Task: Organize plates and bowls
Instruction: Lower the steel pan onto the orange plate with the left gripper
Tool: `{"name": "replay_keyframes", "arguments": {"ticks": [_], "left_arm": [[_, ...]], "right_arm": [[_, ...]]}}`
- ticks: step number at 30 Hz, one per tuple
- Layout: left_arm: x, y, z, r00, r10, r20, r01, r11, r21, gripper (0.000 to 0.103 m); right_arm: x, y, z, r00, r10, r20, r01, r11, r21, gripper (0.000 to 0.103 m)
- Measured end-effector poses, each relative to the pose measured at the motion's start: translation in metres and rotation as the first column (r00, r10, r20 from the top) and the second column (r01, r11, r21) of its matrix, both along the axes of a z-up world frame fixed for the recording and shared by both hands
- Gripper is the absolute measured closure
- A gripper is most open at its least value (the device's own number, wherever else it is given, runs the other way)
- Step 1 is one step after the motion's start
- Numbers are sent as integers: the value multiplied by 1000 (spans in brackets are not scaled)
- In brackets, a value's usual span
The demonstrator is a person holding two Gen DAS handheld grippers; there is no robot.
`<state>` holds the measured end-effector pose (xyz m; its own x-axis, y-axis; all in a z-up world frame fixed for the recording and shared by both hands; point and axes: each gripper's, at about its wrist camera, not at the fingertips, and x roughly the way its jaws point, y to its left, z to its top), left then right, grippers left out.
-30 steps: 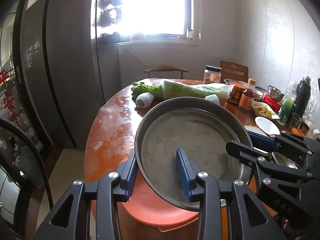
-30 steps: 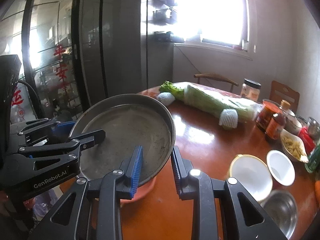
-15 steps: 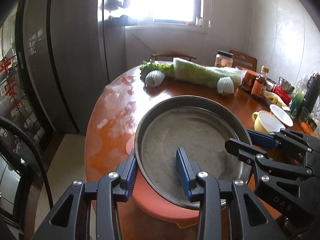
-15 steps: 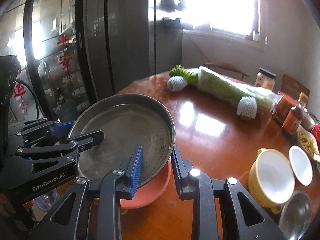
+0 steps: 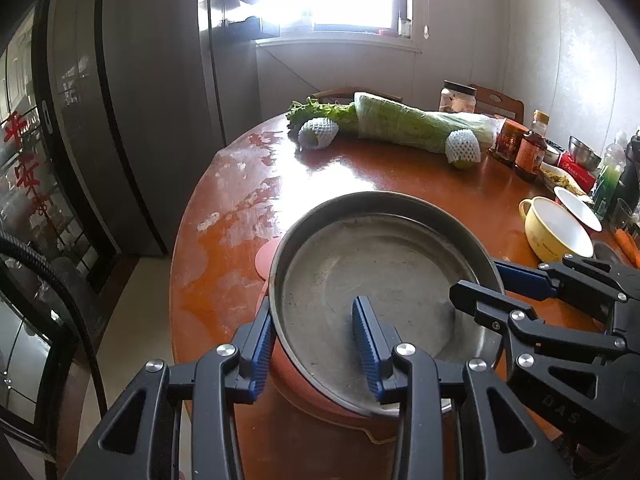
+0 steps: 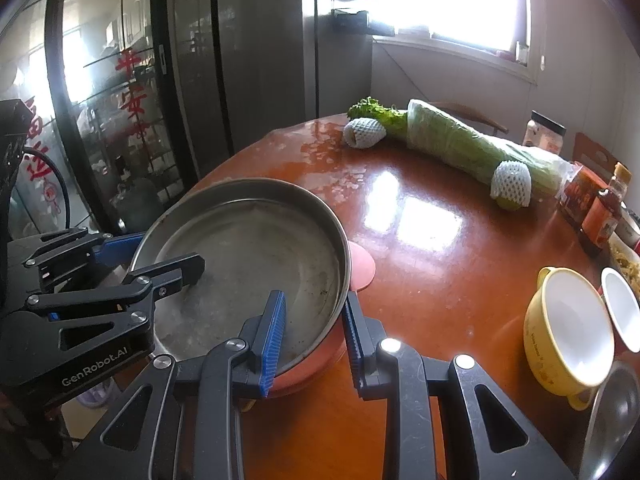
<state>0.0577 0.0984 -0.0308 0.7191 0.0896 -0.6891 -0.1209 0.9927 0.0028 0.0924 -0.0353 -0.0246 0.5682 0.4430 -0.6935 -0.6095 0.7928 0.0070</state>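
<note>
A wide round metal pan point(image 5: 376, 280) is held by its rim from both sides. My left gripper point(image 5: 314, 312) is shut on the near left rim, one pad inside the pan and one outside. My right gripper point(image 6: 312, 300) is shut on the opposite rim the same way; it also shows in the left wrist view as the right gripper point(image 5: 480, 280). Under the pan lies an orange plastic plate point(image 6: 362, 268), mostly covered. I cannot tell whether the pan rests on it.
On the round wooden table point(image 5: 400, 176) are a yellow bowl point(image 6: 568, 324), a small white bowl point(image 6: 622, 308), a steel bowl point(image 6: 612, 420), a wrapped cabbage point(image 5: 412, 128) and sauce bottles point(image 5: 530, 152). The table edge point(image 5: 180, 264) is close on the left, near a dark fridge point(image 5: 140, 100).
Both grippers have come down with the pan, which now sits low over the orange plate. The grips have not changed.
</note>
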Motion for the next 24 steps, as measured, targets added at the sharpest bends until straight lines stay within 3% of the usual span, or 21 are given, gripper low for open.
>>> {"name": "replay_keyframes", "arguments": {"ticks": [24], "left_arm": [[1, -3, -4, 1000, -13, 9, 12, 1000, 28, 59]], "right_arm": [[6, 7, -10, 1000, -8, 28, 9, 1000, -17, 73]]}}
